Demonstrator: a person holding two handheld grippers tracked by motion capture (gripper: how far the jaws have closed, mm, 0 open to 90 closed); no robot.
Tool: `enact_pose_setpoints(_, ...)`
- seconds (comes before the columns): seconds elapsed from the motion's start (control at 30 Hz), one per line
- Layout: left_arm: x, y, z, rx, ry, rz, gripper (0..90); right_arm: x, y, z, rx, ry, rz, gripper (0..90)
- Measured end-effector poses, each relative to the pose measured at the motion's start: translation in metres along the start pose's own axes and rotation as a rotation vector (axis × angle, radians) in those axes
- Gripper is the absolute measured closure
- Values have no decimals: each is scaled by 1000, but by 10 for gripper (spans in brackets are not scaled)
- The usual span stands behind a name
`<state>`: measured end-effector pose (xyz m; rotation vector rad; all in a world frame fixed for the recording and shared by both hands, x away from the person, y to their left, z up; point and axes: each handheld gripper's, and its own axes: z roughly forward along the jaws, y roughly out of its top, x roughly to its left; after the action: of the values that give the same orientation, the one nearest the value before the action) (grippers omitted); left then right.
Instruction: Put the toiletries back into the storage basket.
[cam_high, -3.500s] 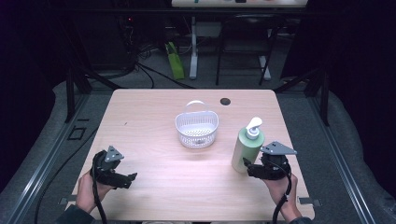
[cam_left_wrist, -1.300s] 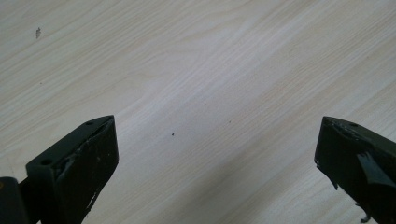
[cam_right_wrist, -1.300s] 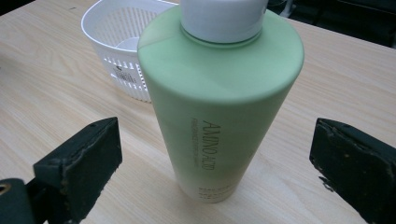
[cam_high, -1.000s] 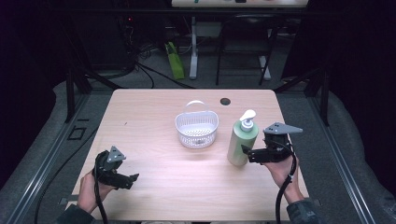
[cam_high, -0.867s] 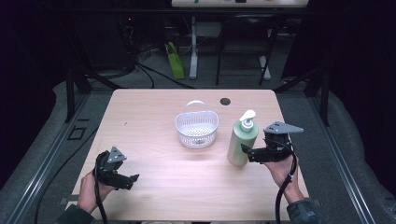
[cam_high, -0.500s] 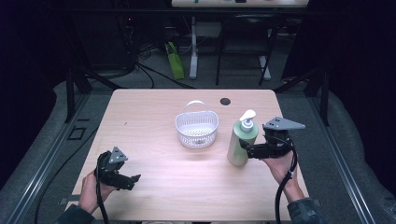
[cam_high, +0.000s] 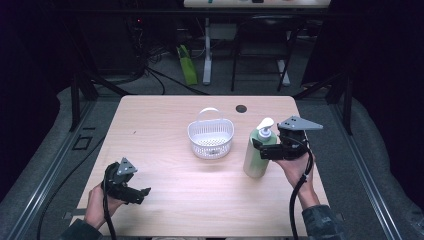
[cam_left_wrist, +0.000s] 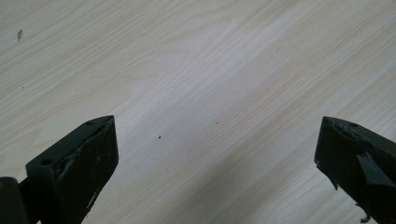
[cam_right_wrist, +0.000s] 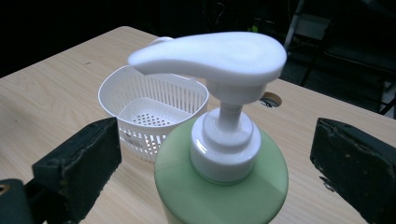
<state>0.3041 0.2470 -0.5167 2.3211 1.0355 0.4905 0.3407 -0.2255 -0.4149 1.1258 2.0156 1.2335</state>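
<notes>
right gripper (cam_high: 260, 148): jaws wide apart, one on each side of the pump bottle's neck, touching nothing; right gripper view shows clear gaps on both sides
pump bottle (cam_high: 258, 151): green body, white pump head, upright on the table (cam_high: 165, 115) at its right side, between the jaws; cannot tell what's in it
bottle vs basket: bottle just right of the white basket (cam_high: 210, 138), apart from it
basket: slotted walls, perforated floor, handle folded back, holds nothing; near table centre
left gripper (cam_high: 142, 192): jaws spread wide, low over bare wood at the near-left corner, well apart from bottle and basket
left gripper view: wood grain between the two black jaws
table hole (cam_high: 241, 108): dark round grommet beyond the basket, near the far edge
change vs 3.5 s ago: right gripper has risen from the bottle's lower body to neck height and moved further over the table; bottle, basket and left gripper unmoved
</notes>
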Motion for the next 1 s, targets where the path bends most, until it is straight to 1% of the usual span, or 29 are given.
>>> enact_pose_setpoints(0.03,0,0,0,0,1,-1,0,1,2,2,-2,2,-3,41)
enact_pose_setpoints(0.07,0,0,1,2,4,-1,0,1,2,2,-2,2,-3,41)
enact_pose_setpoints(0.1,0,0,1,3,3,-1,0,1,2,2,-5,-1,-6,72)
enact_pose_setpoints(0.13,0,0,1,4,3,-3,0,2,2,1,-19,-8,-5,142)
enact_pose_setpoints(0.17,0,0,1,3,2,-6,0,2,2,1,-29,-6,0,165)
enact_pose_setpoints(0.23,0,0,0,-1,6,-11,0,1,1,-1,-60,-8,13,273)
enact_pose_setpoints(0.27,0,0,0,-1,6,-11,0,1,1,-1,-60,-8,13,273)
enact_pose_setpoints(0.3,1,0,-1,1,4,-10,0,1,1,-2,-65,-11,10,294)
enact_pose_setpoints(0.37,1,0,-1,0,8,-8,0,0,1,-5,-95,-15,21,395)
enact_pose_setpoints(0.4,1,0,-1,0,8,-8,0,0,1,-5,-95,-15,21,395)
enact_pose_setpoints(0.47,1,0,-1,1,7,-8,0,0,1,-6,-107,-14,28,442)
enact_pose_setpoints(0.5,1,0,-1,1,7,-8,0,0,1,-7,-115,-22,29,480)
enact_pose_setpoints(0.53,1,0,-1,1,7,-8,0,-1,1,-8,-123,-22,30,493)
enact_pose_setpoints(0.57,1,0,-1,2,9,-7,0,-2,0,-9,-139,-21,38,537)
enact_pose_setpoints(0.6,1,0,-1,2,10,-8,0,-2,0,-9,-139,-21,38,537)
enact_pose_setpoints(0.63,0,0,0,1,12,-9,0,-2,0,-10,-145,-23,41,565)
enact_pose_setpoints(0.67,0,0,0,1,12,-9,0,-2,0,-10,-145,-23,41,565)
enact_pose_setpoints(0.77,0,-1,0,2,12,-8,0,-4,0,-12,-159,-25,47,628)
enact_pose_setpoints(1.0,0,-1,1,10,12,-6,0,-2,0,-12,-165,-29,32,666)
